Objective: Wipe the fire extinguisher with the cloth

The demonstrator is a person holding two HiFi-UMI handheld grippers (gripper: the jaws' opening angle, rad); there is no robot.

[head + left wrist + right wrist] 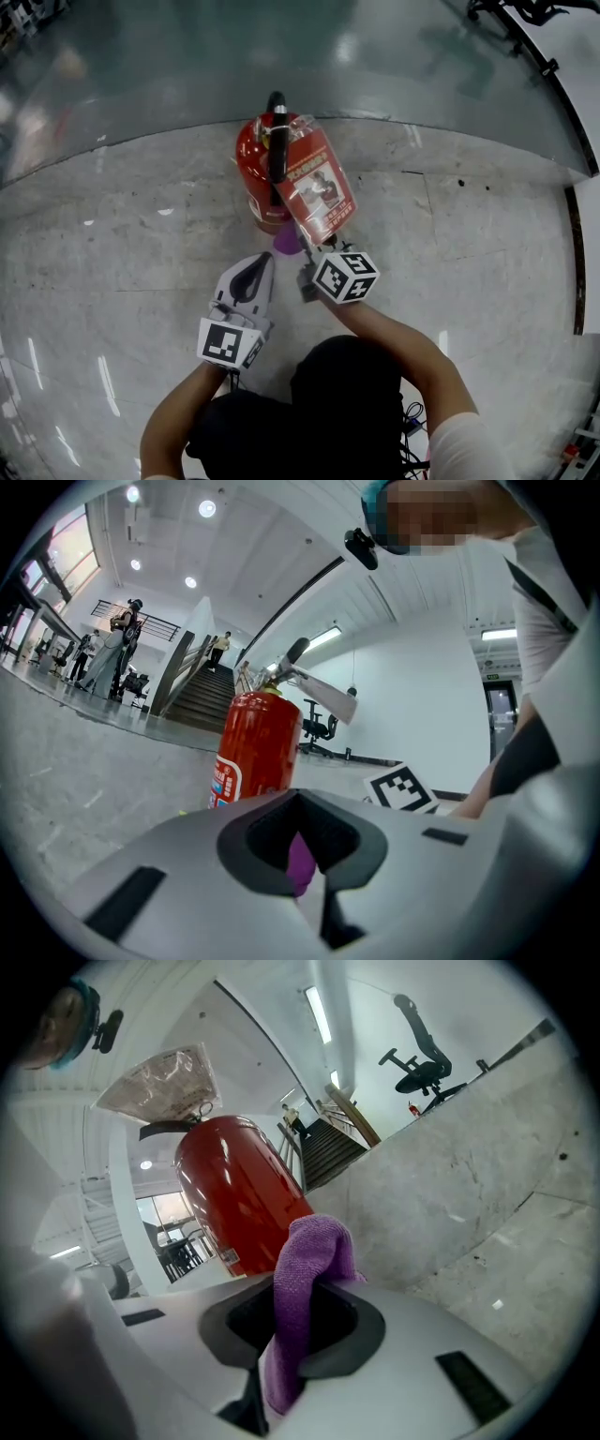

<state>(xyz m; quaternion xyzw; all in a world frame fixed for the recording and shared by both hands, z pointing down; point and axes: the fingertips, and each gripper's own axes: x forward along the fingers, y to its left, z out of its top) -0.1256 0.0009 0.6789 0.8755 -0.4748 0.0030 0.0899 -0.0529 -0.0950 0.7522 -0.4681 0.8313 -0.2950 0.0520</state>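
A red fire extinguisher (255, 155) stands upright on the floor, with a black handle and a plastic-covered tag (320, 192) hanging from it. My right gripper (303, 269) is shut on a purple cloth (285, 242), which bunches out of the jaws just short of the cylinder's base. In the right gripper view the cloth (306, 1269) sticks up between the jaws, with the red cylinder (239, 1190) close behind. My left gripper (262, 260) is shut and holds nothing, a little left of the cloth. Its own view shows the extinguisher (259, 742) ahead and a bit of the cloth (301, 862) through the jaw gap.
The floor is pale polished stone (122, 244), with a darker glossy band (187, 56) beyond. A black rail (574, 258) runs along the right. Cables (412, 422) lie by the person's knee. Far off are a staircase (202, 691), several people (112, 649) and office chairs (319, 728).
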